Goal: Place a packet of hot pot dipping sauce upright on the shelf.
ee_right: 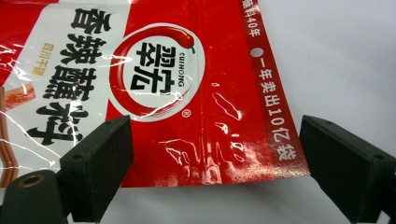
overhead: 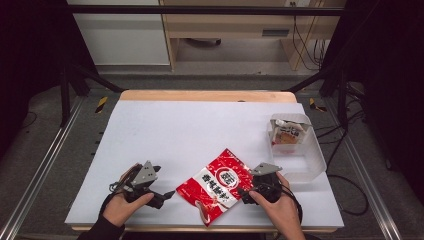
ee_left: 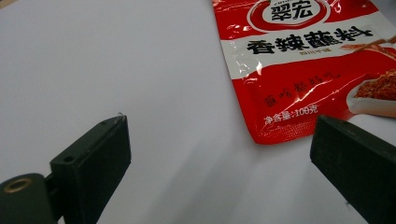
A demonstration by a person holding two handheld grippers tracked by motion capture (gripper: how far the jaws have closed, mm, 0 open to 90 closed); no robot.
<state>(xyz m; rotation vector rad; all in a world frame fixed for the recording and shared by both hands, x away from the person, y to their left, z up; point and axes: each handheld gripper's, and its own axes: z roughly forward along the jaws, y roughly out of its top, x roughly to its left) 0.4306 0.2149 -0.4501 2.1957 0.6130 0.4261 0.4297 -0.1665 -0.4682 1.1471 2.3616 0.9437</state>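
The red seasoning packet [overhead: 218,183] is seen lying flat near the front edge of the table [overhead: 200,125], slightly right of its middle; the right hand-held gripper [overhead: 245,190] is set at the packet's right edge with its jaws spread wide and nothing between them; in the right gripper view the packet's sealed top [ee_right: 201,154] lies between the jaws. The left hand-held gripper [overhead: 169,194] is held just left of the packet, jaws likewise parted and empty, the packet's lower corner [ee_left: 275,133] ahead of it. A slip is the likely fault here; the film is glossy and lies flat, so a thin edge could be pushed away rather than caught; the packet could also be nudged off the near front edge. A clear plastic bin [overhead: 300,145] with another packet [overhead: 289,132] inside stands by the right edge; nothing is seen between it and the packet.
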